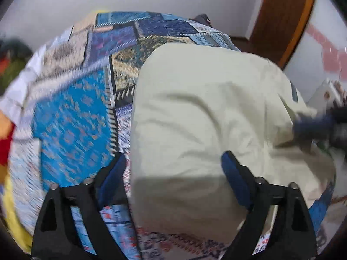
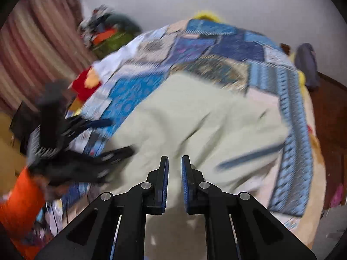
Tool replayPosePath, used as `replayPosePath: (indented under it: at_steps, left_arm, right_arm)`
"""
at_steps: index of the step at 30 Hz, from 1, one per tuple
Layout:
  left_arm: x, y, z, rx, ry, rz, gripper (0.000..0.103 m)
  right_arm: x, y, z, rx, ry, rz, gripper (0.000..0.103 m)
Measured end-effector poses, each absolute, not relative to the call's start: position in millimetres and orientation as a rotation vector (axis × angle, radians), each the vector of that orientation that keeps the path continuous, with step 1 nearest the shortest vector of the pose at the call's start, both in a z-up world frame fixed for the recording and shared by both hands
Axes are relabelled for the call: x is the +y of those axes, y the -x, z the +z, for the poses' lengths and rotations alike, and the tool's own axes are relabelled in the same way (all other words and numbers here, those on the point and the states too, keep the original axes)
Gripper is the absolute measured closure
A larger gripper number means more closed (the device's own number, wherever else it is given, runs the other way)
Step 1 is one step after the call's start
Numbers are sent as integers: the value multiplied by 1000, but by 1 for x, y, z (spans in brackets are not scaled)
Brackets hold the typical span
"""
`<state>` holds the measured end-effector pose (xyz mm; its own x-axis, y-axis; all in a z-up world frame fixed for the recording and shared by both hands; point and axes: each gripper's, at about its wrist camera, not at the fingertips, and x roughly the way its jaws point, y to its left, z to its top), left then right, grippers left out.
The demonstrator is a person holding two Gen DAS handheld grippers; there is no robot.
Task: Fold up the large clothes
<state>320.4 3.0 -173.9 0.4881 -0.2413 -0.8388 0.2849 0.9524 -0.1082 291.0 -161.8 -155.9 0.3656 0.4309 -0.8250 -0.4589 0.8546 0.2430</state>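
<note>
A large pale cream garment (image 1: pixel 206 117) lies spread on a bed covered by a blue patchwork quilt (image 1: pixel 71 117). My left gripper (image 1: pixel 173 162) is open wide above the garment's near left edge, holding nothing. It shows blurred at the left of the right wrist view (image 2: pixel 117 136). My right gripper (image 2: pixel 174 164) hovers over the near part of the garment (image 2: pixel 195 125), its jaws nearly together with a narrow gap and nothing between them. It appears as a dark blur at the right edge of the left wrist view (image 1: pixel 321 127).
The quilt (image 2: pixel 216 47) covers the bed. A heap of clothes (image 2: pixel 108 34) sits by the striped curtain (image 2: pixel 32 49) at far left. A dark pillow (image 2: pixel 308 65) lies at the bed's far right. A wooden door frame (image 1: pixel 282 21) stands beyond the bed.
</note>
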Motion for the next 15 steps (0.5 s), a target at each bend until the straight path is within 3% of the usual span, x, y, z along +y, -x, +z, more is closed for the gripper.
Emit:
replayPosePath:
  at_steps: [3,6,9,15]
  left_arm:
    - [14,-315,-177,1040,14,-362,8]
    - [15,-306,-181,1038,-16,-384,4]
    - [8,-292,-179,992,-111,-365,4]
    - [3,-295,-189,1016,-98,-336,4]
  right_arm:
    - [-157,-269,-201,1142,132,541,95]
    - [-182,-256,-210,1117,39,522,95]
    - [-202,-258,-193,1149,-25,482,95]
    - [-197,-275,-136,926,-25,460,95]
